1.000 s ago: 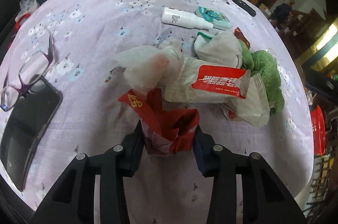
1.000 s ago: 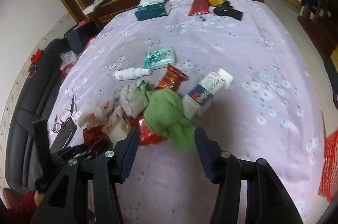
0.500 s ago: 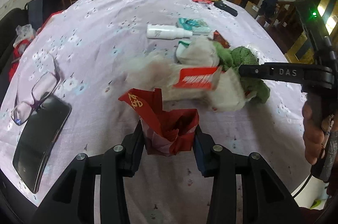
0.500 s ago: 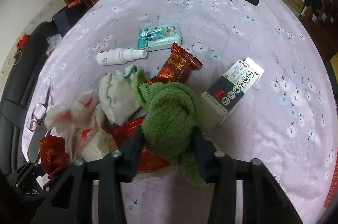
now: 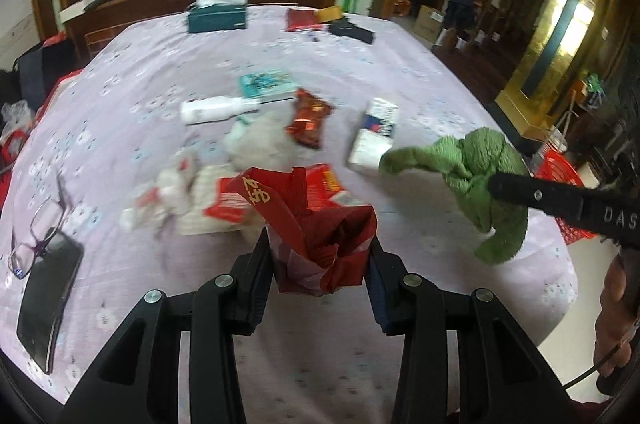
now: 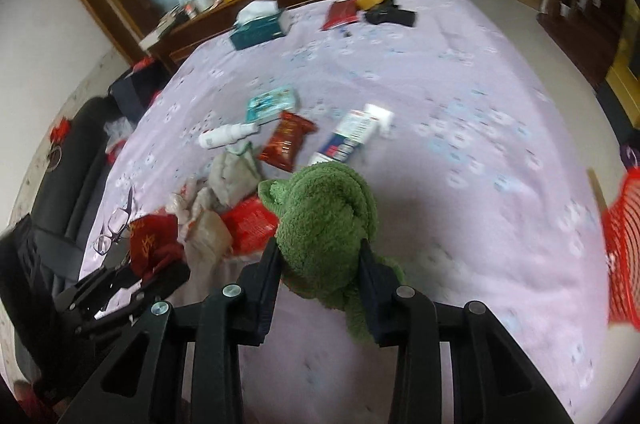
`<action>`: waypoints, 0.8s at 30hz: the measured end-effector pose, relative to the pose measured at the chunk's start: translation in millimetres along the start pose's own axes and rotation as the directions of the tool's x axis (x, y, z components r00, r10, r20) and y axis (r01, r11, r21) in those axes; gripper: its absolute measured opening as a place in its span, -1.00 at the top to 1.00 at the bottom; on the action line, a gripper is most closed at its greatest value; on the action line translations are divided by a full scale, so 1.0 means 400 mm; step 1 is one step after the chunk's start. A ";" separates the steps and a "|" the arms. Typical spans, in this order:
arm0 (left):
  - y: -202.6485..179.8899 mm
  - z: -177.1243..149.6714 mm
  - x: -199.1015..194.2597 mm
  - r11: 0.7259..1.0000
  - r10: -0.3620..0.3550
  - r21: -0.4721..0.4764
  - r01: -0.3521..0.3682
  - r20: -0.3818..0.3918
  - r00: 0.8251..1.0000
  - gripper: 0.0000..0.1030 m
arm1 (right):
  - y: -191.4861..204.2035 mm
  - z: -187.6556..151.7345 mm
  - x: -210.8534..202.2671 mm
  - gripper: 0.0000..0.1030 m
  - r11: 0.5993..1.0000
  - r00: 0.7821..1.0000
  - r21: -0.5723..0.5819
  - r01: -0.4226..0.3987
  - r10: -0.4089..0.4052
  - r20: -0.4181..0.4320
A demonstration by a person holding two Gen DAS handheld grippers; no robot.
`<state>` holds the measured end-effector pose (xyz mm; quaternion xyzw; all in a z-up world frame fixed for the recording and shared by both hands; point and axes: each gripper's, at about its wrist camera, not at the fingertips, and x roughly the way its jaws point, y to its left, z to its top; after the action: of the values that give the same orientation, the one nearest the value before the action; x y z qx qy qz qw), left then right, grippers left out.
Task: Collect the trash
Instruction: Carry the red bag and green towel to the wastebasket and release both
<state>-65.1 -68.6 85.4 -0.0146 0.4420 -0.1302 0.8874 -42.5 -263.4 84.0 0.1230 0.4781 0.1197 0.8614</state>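
Right now I have something in each hand, so I judge the picking-up step nearly done and the carry to the bin next. My left tool [image 5: 320, 256] is clamped on a crumpled red packet [image 5: 320, 244], both pads pressing its sides, lifted just above the table [image 5: 420, 83] with its lilac flowered cloth. My right tool [image 6: 319, 264] is closing on a green cloth bundle [image 6: 326, 220], which sits between the pads and is already squeezed by them; in the left view it hangs clear of the table, near the right edge. A red basket [image 6: 622, 244] shows at the far right, beyond the table's edge; I take it for the bin, so the next move calls for swinging both loads that way and letting go only once each is over its mouth. More trash lies in a heap on the table: white plastic wrappers [image 5: 168, 191], a red and white pack [image 5: 280, 199], a grey cloth [image 6: 234, 175] and a dark red snack bag [image 6: 286, 141]. A white bottle [image 5: 212, 109], a teal pack [image 5: 268, 83] and a small carton [image 5: 376, 131] lie near them; whether those count as trash I cannot tell. Motion blur smears the heap, and the basket is cut off by the frame, so its opening is hidden. Glasses [image 5: 34, 240] and a phone [image 5: 48, 304] lie at my left, to be left alone.
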 end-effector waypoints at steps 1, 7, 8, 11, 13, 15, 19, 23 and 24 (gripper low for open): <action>-0.017 0.002 0.002 1.000 -0.004 0.010 0.004 -0.001 1.000 0.22 | -0.016 -0.008 -0.013 0.24 1.000 1.000 0.009 0.007 -0.007 0.004; -0.122 0.011 0.008 0.997 -0.026 0.075 0.026 -0.002 1.000 0.22 | -0.096 -0.039 -0.087 0.24 0.997 0.998 0.059 0.041 -0.043 0.036; -0.138 0.013 0.008 0.996 -0.027 0.085 0.027 -0.001 1.000 0.22 | -0.105 -0.043 -0.099 0.24 0.997 0.998 0.060 0.046 -0.048 0.045; -0.180 0.018 0.008 0.993 -0.032 0.113 0.032 -0.001 0.999 0.22 | -0.133 -0.054 -0.126 0.24 0.996 0.997 0.071 0.053 -0.057 0.061; -0.205 0.019 0.008 0.991 -0.031 0.129 0.031 0.001 1.000 0.22 | -0.154 -0.061 -0.145 0.24 0.995 0.996 0.082 0.053 -0.059 0.071; -0.229 0.022 0.010 0.989 -0.028 0.143 0.028 0.000 1.000 0.22 | -0.172 -0.064 -0.162 0.24 0.994 0.995 0.091 0.056 -0.063 0.080; -0.262 0.029 0.013 0.986 -0.021 0.166 0.020 0.003 1.000 0.22 | -0.205 -0.067 -0.188 0.24 0.993 0.993 0.108 0.057 -0.067 0.097; -0.288 0.037 0.015 0.983 -0.011 0.183 0.010 0.008 1.000 0.21 | -0.227 -0.073 -0.209 0.24 0.991 0.991 0.121 0.056 -0.069 0.112; -0.294 0.039 0.015 0.982 -0.009 0.186 0.007 0.010 1.000 0.21 | -0.234 -0.073 -0.215 0.24 0.991 0.991 0.125 0.056 -0.071 0.116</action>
<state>-74.9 -185.1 106.9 0.0660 0.4229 -0.1745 0.8867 -103.3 -376.6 106.8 0.1670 0.4357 0.0553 0.8828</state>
